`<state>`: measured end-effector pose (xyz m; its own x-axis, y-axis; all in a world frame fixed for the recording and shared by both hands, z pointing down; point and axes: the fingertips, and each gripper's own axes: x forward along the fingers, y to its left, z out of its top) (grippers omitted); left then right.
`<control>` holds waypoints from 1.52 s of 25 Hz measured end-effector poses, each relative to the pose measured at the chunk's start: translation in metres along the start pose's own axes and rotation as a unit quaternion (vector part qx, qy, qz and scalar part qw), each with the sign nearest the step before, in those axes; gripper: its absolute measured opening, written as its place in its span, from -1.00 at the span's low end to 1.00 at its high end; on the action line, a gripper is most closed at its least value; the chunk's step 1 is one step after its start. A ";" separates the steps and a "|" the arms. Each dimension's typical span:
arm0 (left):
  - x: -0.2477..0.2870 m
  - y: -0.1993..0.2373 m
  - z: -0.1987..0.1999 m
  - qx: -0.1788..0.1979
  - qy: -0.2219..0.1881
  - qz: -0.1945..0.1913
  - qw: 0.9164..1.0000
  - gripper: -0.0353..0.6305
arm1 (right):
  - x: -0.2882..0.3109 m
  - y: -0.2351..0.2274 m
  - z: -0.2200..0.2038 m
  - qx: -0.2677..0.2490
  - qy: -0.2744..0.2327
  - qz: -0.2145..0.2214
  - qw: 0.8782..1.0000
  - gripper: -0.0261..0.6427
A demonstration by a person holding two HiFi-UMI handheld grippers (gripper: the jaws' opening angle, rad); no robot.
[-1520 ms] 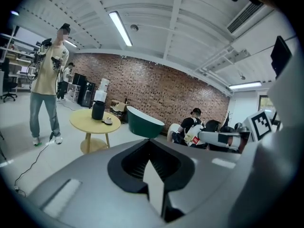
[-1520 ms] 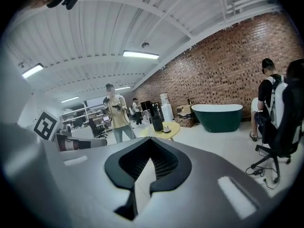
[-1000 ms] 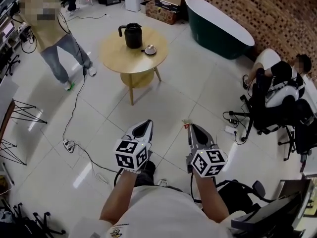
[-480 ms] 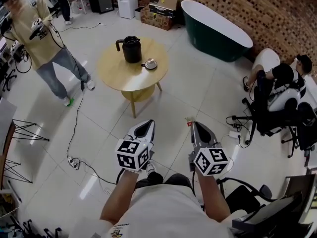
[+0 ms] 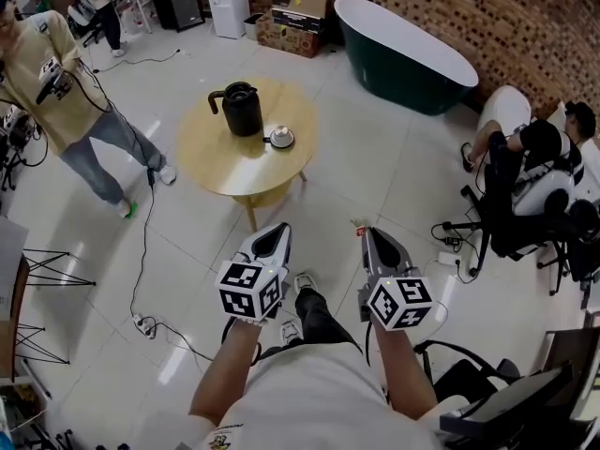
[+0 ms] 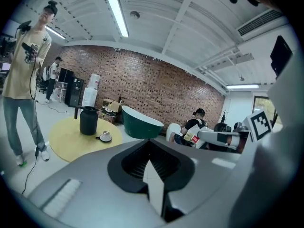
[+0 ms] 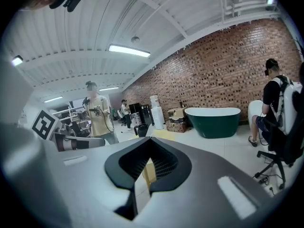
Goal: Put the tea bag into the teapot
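Left of the table point(image 5: 239, 162), a person point(image 5: 70, 92) stands on the tiled floor, with a cable point(image 5: 141, 242) running down past the table's left side. On the table, the black teapot point(image 5: 241, 110) sits toward the far left. A small cup on a saucer point(image 5: 280, 138) sits just right of it, not touching.

Your left claw point(image 5: 274, 237) is off the table's near edge, over the floor, pressed together with nothing in it. Your right claw point(image 5: 367, 238) is level with it and further right of the table. It's pinching the tea bag point(image 5: 357, 232) at the tips. The bag is yellowish with a red bit, and it's well apart from the teapot.

Beyond the table to the right, a dark green bathtub point(image 5: 403, 45) stands by the brick wall. Further right, a person sits in an office chair point(image 5: 525, 172).
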<state>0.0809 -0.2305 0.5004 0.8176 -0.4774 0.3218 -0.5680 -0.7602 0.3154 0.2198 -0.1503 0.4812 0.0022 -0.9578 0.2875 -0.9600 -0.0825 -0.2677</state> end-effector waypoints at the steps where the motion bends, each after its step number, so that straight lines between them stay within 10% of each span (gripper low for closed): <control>1: 0.006 0.006 0.005 -0.001 -0.001 0.004 1.000 -0.86 | 0.012 -0.001 0.003 -0.001 0.002 0.005 1.000 -0.92; 18: 0.078 0.122 0.109 -0.016 -0.027 0.071 0.997 -0.86 | 0.204 0.024 0.116 -0.081 0.000 0.098 0.992 -0.91; 38: 0.113 0.226 0.173 -0.066 -0.059 0.156 0.984 -0.86 | 0.414 0.101 0.182 -0.234 0.027 0.216 0.948 -0.91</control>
<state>0.0608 -0.5327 0.4536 0.6015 -0.7331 0.3174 -0.7945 -0.5074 0.3337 0.1747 -0.6048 0.4061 -0.4217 -0.8577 0.2941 -0.8872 0.4573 0.0616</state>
